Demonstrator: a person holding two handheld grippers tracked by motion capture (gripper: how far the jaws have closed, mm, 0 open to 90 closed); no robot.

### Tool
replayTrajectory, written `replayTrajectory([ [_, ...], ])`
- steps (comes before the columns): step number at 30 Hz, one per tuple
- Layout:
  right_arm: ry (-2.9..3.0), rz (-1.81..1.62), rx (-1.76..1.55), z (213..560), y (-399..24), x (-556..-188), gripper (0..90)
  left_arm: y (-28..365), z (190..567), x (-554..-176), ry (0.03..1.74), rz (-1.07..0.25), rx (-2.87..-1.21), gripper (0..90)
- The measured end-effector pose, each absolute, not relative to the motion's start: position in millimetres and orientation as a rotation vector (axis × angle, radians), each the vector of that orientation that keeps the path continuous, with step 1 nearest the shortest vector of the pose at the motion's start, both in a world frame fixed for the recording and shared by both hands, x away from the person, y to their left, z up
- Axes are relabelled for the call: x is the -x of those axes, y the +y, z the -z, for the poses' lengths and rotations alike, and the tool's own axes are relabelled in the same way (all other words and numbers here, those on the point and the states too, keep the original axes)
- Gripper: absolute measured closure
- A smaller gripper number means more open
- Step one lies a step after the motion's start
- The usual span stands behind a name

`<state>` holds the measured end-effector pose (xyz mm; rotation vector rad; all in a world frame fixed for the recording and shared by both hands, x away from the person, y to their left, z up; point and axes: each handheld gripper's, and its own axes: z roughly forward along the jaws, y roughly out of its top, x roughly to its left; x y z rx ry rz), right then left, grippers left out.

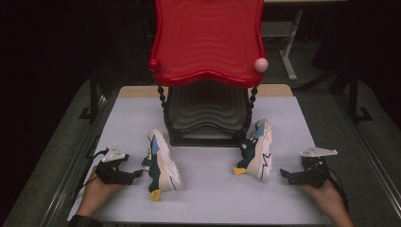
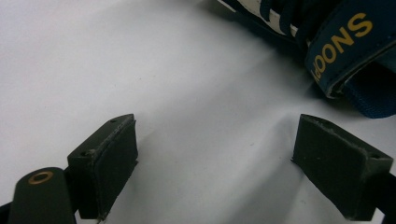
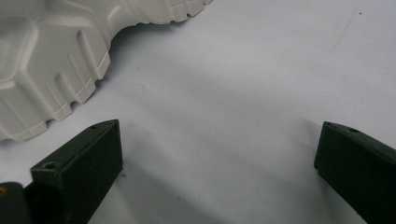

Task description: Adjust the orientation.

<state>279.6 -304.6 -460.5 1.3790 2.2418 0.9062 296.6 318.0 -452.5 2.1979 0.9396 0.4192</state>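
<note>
Two white, blue and beige sneakers lie on their sides on the white table (image 1: 208, 189). The left sneaker (image 1: 162, 163) rests just right of my left gripper (image 1: 140, 173), which is open and empty. Its blue tongue with yellow letters (image 2: 345, 44) fills the upper right corner of the left gripper view, beyond the spread pads (image 2: 114, 161). The right sneaker (image 1: 257, 150) lies left of my right gripper (image 1: 283, 174), also open and empty. Its white ridged sole (image 3: 56, 60) sits at the upper left of the right gripper view, ahead of the pads (image 3: 95, 163).
A red two-tier shoe rack (image 1: 208, 42) with black twisted posts stands at the back middle of the table; its dark lower shelf (image 1: 206, 111) is behind the sneakers. A hand (image 1: 97, 191) holds each gripper near the front edge. Dark floor surrounds the table.
</note>
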Motion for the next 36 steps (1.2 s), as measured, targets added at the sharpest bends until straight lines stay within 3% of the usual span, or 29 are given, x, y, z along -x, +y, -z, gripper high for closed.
replayTrajectory([
  [13, 2.242, -0.905, -1.379, 461, -304, -280, 0.3, 319, 451, -296, 0.937, -0.407, -2.198, 15.0],
  [19, 2.243, -0.904, -1.378, 461, -304, -280, 0.3, 320, 447, -292, 0.878, -0.365, -2.206, 30.6],
  [36, 2.243, -0.906, -1.38, 461, -304, -280, 0.3, 306, 433, -291, 0.672, -0.273, -2.109, 57.6],
])
